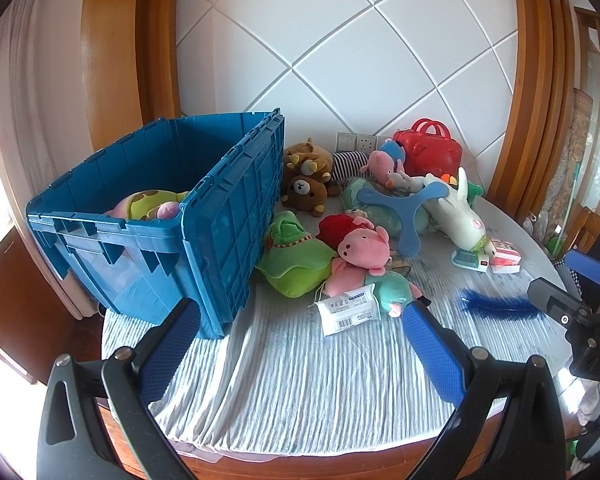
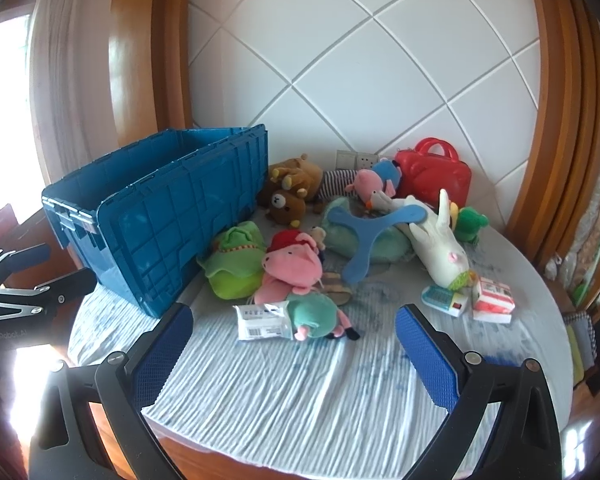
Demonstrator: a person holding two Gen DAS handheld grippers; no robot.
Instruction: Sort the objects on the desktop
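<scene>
A blue crate (image 1: 220,220) (image 2: 172,216) stands on the left of the round table and holds a yellow-green plush (image 1: 148,204). Beside it lies a heap of toys: a green plush (image 1: 296,264), a pink pig (image 1: 360,244) (image 2: 292,264), a teal pig (image 1: 392,292), a white packet (image 1: 348,310) (image 2: 262,322), brown bears (image 1: 306,176), a blue boomerang (image 1: 404,208) and a white rabbit (image 1: 460,212). My left gripper (image 1: 302,306) is open and empty, short of the packet. My right gripper (image 2: 294,312) is open and empty too, just before the teal pig.
A red toy bag (image 1: 428,152) stands at the back wall. A toy till (image 2: 446,300), a pink-white box (image 2: 494,300) and a blue fuzzy stick (image 1: 496,304) lie on the right. A striped cloth (image 2: 300,392) covers the table; its near edge is close.
</scene>
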